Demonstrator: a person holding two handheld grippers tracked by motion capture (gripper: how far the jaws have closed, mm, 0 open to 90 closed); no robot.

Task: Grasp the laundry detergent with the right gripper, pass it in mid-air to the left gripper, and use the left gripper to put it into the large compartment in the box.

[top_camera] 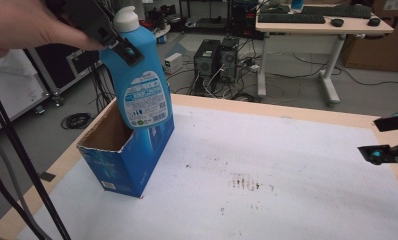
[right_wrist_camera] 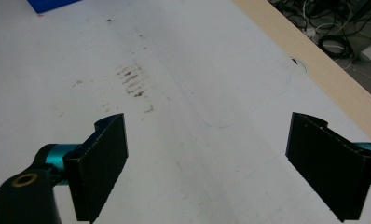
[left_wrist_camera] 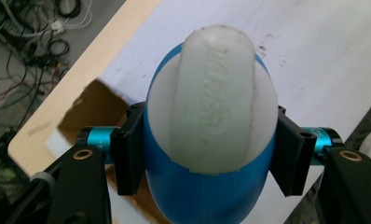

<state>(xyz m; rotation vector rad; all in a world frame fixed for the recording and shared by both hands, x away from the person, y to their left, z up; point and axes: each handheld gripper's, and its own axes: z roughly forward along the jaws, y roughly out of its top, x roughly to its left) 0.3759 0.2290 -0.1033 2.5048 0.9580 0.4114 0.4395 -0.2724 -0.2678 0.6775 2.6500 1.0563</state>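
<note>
A blue detergent bottle (top_camera: 144, 80) with a white cap (top_camera: 125, 19) hangs tilted above an open blue cardboard box (top_camera: 127, 150) at the table's left. My left gripper (top_camera: 118, 42) is shut on the bottle's neck, held by a hand at the top left. From above, the left gripper view has the white cap (left_wrist_camera: 216, 98) between my left gripper's (left_wrist_camera: 207, 154) jaws, with the brown inside of the box (left_wrist_camera: 88, 109) below. My right gripper (top_camera: 387, 137) is at the table's right edge; the right gripper (right_wrist_camera: 207, 158) stands open over bare white matting, nothing between its jaws.
A white mat (top_camera: 267, 170) with dark smudges (top_camera: 244, 182) covers the wooden table (top_camera: 287, 107). Black cables (top_camera: 17, 175) hang at the left front. Computer towers (top_camera: 217, 60) and a desk (top_camera: 327, 25) stand on the floor beyond the table.
</note>
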